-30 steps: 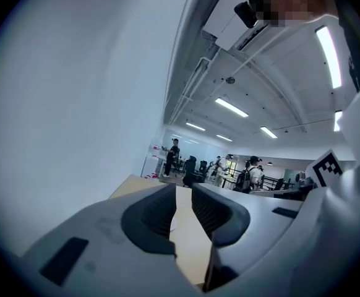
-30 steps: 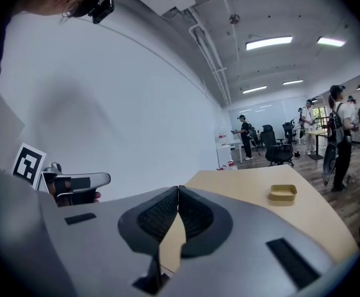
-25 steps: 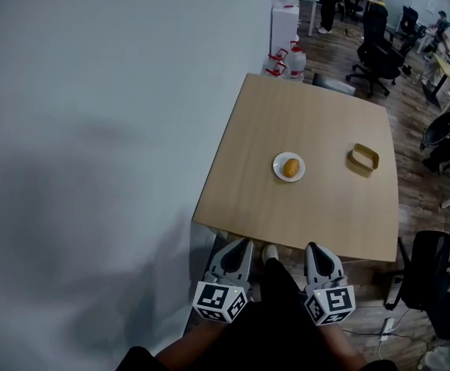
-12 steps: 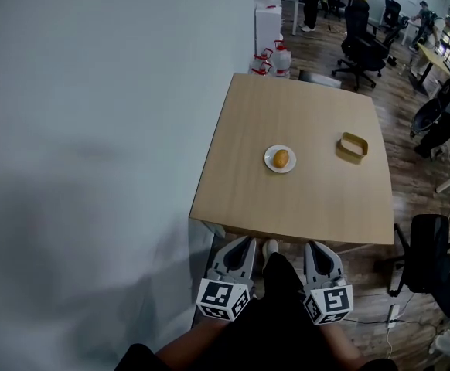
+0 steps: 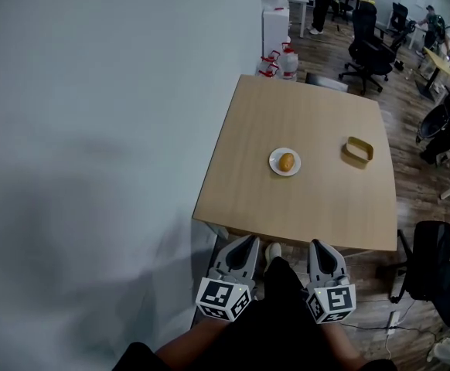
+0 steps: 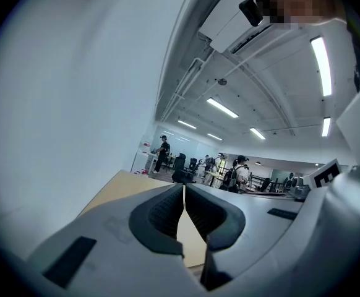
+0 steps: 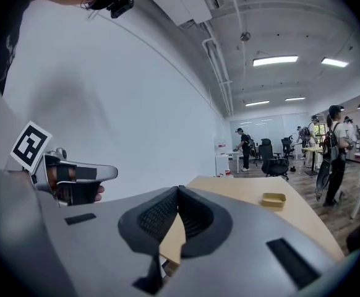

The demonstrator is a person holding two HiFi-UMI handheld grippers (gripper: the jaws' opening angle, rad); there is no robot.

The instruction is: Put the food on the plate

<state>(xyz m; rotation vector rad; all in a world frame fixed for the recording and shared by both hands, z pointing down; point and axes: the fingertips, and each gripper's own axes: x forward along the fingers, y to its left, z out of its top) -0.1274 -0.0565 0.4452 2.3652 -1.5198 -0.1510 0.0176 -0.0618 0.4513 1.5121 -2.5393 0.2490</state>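
An orange-brown piece of food (image 5: pixel 286 161) lies on a small white plate (image 5: pixel 275 164) near the middle of the light wooden table (image 5: pixel 310 122). My left gripper (image 5: pixel 247 243) and right gripper (image 5: pixel 318 246) are held side by side below the table's near edge, well short of the plate. Both are shut with nothing between the jaws. In the left gripper view the left gripper (image 6: pixel 184 187) shows its pads meeting. The right gripper (image 7: pixel 178 190) looks the same in the right gripper view.
A yellow rectangular container (image 5: pixel 358 151) (image 7: pixel 273 199) stands on the table's right side. A white wall (image 5: pixel 109 130) runs along the left. Black office chairs (image 5: pixel 372 52) (image 5: pixel 430 269), water jugs (image 5: pixel 279 62) and people stand around the room beyond.
The head view has shifted a little, so the table and plate sit slightly differently in frame. Both grippers stay shut in the same place near the person's legs.
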